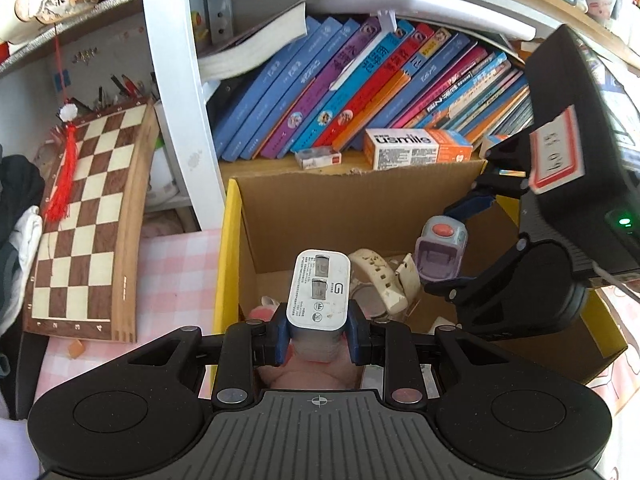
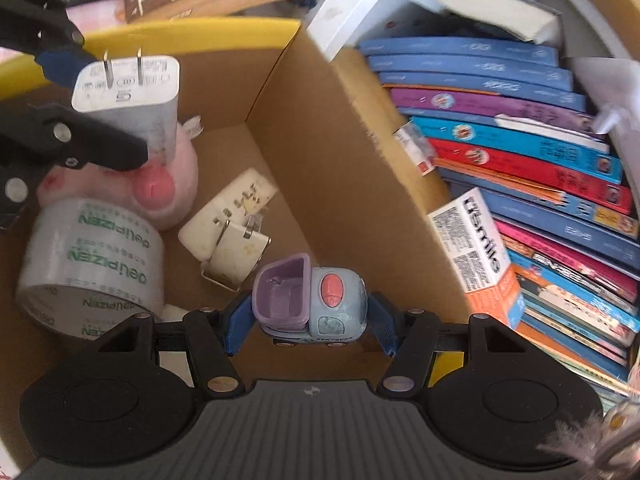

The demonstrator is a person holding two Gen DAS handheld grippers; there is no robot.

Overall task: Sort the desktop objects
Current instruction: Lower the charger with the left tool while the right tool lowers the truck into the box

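My left gripper point(image 1: 319, 334) is shut on a white plug charger point(image 1: 320, 290), prongs facing up, held over the open cardboard box point(image 1: 360, 196). The charger point(image 2: 128, 96) also shows at upper left in the right wrist view, between the other gripper's fingers point(image 2: 60, 66). My right gripper point(image 2: 310, 322) is shut on a small blue and purple toy truck point(image 2: 310, 302), held low inside the box point(image 2: 340, 168). In the left wrist view the truck point(image 1: 440, 246) hangs at the right between blue pads. Inside the box lie a pink plush toy point(image 2: 168, 184), a tape roll point(image 2: 92, 260) and a white watch strap point(image 2: 232, 228).
A row of slanted books point(image 1: 360, 92) fills the shelf behind the box, with a usmile carton point(image 1: 416, 148) and a small pack point(image 1: 318, 157) in front. A chessboard point(image 1: 88, 220) leans at the left on a pink checked cloth point(image 1: 176, 272). A white shelf post point(image 1: 176, 100) stands between.
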